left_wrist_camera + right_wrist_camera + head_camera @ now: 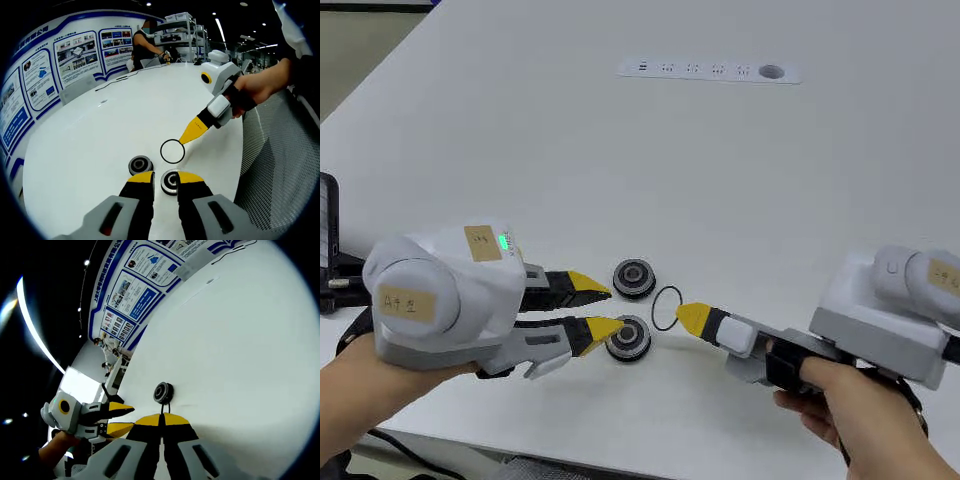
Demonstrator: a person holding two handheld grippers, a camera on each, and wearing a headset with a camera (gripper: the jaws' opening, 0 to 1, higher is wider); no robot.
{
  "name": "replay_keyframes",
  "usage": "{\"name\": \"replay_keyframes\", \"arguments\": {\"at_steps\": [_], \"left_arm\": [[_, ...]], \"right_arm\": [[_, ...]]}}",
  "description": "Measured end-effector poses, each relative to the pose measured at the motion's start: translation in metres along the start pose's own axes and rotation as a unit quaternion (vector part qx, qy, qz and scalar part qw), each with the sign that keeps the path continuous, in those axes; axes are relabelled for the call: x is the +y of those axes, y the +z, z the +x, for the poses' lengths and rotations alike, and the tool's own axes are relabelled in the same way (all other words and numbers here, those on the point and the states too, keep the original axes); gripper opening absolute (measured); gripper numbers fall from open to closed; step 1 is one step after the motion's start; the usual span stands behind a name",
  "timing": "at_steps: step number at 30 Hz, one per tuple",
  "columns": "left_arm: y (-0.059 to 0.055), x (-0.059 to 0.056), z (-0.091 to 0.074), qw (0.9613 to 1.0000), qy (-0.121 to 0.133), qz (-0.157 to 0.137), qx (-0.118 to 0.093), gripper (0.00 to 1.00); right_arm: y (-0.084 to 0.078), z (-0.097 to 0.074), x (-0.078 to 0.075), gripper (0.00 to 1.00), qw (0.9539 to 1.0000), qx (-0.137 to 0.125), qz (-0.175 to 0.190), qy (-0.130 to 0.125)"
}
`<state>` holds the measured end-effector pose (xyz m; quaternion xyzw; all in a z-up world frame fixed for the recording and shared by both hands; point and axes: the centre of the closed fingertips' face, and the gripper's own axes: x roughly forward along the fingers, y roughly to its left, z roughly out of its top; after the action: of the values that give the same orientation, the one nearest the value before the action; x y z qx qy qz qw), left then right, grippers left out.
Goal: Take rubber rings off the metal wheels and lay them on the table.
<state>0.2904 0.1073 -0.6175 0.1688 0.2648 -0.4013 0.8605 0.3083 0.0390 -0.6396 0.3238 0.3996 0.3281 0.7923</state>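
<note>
A loose black rubber ring [653, 310] lies just beside two metal wheels [634, 278].

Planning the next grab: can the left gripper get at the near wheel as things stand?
Probably yes: the left gripper is open, its jaws right at the near wheel, with nothing between. The ring lies beyond it.

This looks like a lab or demonstration hall in a technical company rather than a home. A long white table [740, 200] carries a built-in power strip [710, 70] at its far side. On the left wall hang blue-bordered posters [75, 55]. At the far end stand shelving racks [177, 27] loaded with boxes, under strip lights [219, 25], and a person [145, 45] works there.
</note>
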Motion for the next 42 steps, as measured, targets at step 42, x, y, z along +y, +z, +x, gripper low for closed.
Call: {"name": "replay_keyframes", "arguments": {"at_steps": [42], "left_arm": [[-0.006,-0.005,0.013,0.9997,-0.018,0.007,0.015,0.14]], "right_arm": [[0.021,-0.017,-0.002,0.27,0.9943,-0.066,-0.083,-0.008]]}}
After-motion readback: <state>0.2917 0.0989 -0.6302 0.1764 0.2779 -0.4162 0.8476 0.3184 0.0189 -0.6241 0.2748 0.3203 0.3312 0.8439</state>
